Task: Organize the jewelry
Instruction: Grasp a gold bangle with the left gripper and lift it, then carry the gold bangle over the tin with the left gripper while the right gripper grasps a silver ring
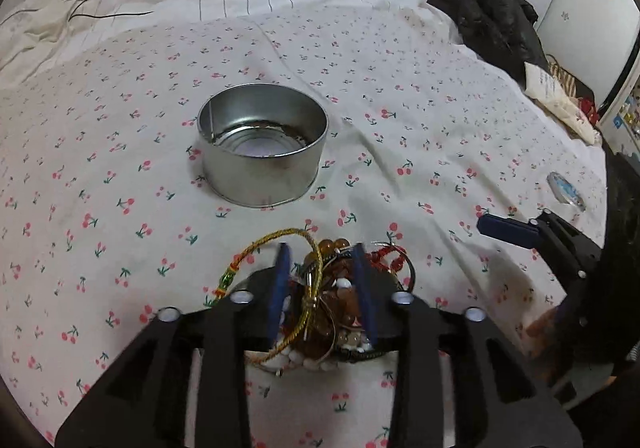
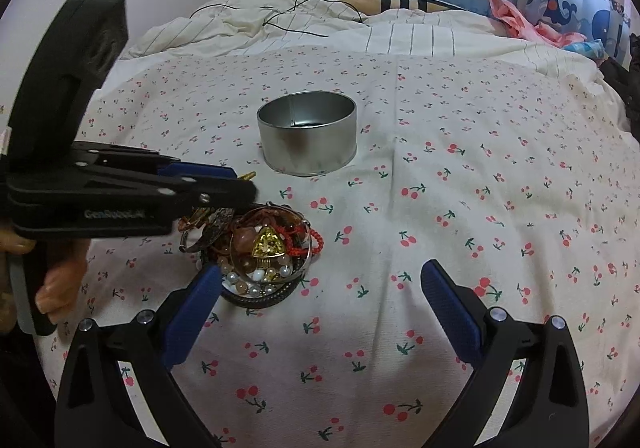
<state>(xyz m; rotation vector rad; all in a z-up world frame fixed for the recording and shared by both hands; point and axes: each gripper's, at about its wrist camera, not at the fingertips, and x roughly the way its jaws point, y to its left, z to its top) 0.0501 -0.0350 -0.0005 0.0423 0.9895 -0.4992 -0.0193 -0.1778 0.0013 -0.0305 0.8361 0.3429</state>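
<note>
A pile of jewelry (image 2: 264, 252), beads, bangles and a gold pendant, lies on the cherry-print bedsheet. An empty round metal tin (image 1: 262, 144) stands beyond it, also in the right wrist view (image 2: 307, 134). My left gripper (image 1: 322, 284) straddles the pile (image 1: 328, 308), its blue fingers partly closed around the jewelry, with a gold braided bangle (image 1: 296, 244) looped over the left finger. From the right wrist view the left gripper (image 2: 236, 180) reaches over the pile from the left. My right gripper (image 2: 322, 304) is open and empty, just right of the pile.
The bedsheet (image 2: 480, 208) covers the bed. A rumpled quilt with a black cable (image 2: 288, 16) lies at the back. Black clothing (image 1: 500, 20) sits at the far right edge. A small clear disc (image 1: 566, 188) lies on the sheet to the right.
</note>
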